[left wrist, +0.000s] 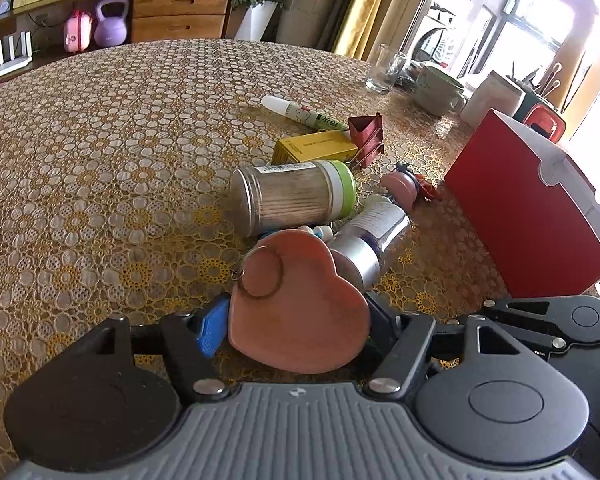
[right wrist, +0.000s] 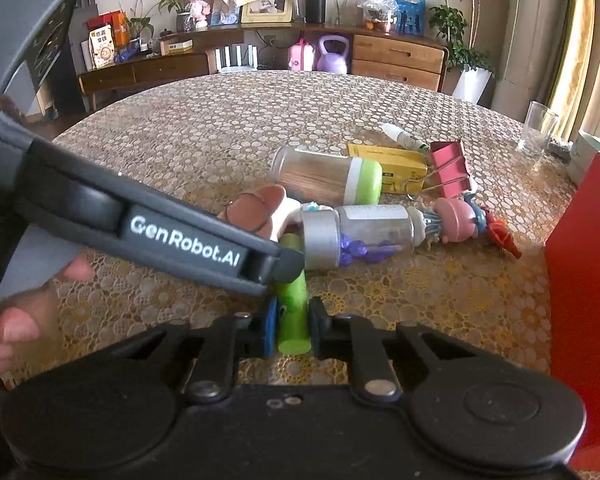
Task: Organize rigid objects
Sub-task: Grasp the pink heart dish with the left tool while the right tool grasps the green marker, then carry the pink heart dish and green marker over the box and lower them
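My left gripper (left wrist: 292,332) is shut on a pink heart-shaped dish (left wrist: 300,304) with a key ring lying on it; the dish also shows in the right wrist view (right wrist: 256,208), partly behind the left gripper's body. My right gripper (right wrist: 294,320) is shut on a green cylinder (right wrist: 292,304). On the table lie a toothpick jar with a green lid (left wrist: 292,196), a clear bottle with a silver cap (left wrist: 364,240), a yellow box (left wrist: 316,148), a red binder clip (left wrist: 366,132), a white tube (left wrist: 300,114) and a pink pig toy (left wrist: 400,188).
A red box (left wrist: 528,216) stands at the right, close to the pile. A glass (left wrist: 384,68), a mug (left wrist: 436,88) and a utensil holder (left wrist: 536,96) stand at the far right edge. The round table has a lace cloth (left wrist: 100,160).
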Available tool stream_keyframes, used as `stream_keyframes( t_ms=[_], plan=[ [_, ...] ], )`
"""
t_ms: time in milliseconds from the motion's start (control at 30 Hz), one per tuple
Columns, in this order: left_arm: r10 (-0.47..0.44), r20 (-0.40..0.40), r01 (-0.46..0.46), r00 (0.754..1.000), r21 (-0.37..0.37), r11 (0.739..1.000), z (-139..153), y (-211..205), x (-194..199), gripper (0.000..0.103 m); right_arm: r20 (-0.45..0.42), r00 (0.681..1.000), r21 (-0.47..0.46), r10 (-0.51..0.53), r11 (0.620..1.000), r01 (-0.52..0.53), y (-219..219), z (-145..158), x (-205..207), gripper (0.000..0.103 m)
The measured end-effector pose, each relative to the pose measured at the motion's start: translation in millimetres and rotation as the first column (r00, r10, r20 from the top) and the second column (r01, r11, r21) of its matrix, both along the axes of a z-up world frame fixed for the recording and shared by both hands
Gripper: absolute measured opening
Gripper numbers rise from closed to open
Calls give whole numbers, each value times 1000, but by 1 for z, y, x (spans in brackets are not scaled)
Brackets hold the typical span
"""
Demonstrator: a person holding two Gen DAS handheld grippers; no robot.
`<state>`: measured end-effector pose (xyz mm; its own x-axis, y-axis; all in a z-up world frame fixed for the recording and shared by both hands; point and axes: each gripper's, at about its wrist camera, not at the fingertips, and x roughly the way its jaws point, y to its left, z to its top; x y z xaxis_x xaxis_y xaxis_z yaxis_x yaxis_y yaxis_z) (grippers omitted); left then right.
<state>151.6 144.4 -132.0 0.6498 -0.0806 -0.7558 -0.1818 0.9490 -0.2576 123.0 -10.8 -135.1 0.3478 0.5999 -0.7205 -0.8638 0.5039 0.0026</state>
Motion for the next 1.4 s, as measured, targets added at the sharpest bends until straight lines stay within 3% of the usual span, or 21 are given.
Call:
stream_keyframes(
  t_ms=[233,700,1133,1400],
  plan=[
    [9,-7,-10,1000,-85,996,16,6,-9,70,-32,999,7,-19,1000,19,-15,12,-6,14],
    [24,-8,-25,1000,-222,975,52,6,-15,69,-84,991,110,-102,988,111,-57,56,-9,14],
    [-65,89,74,994,-101,992,109,-32,-7,69,-36,982,182,-184,965,188,-93,101,5,14],
    [-156,138,161,978,-26,987,139,-73,12,69,11,963,217,-268,941,259,-123,125,30,14]
  ],
)
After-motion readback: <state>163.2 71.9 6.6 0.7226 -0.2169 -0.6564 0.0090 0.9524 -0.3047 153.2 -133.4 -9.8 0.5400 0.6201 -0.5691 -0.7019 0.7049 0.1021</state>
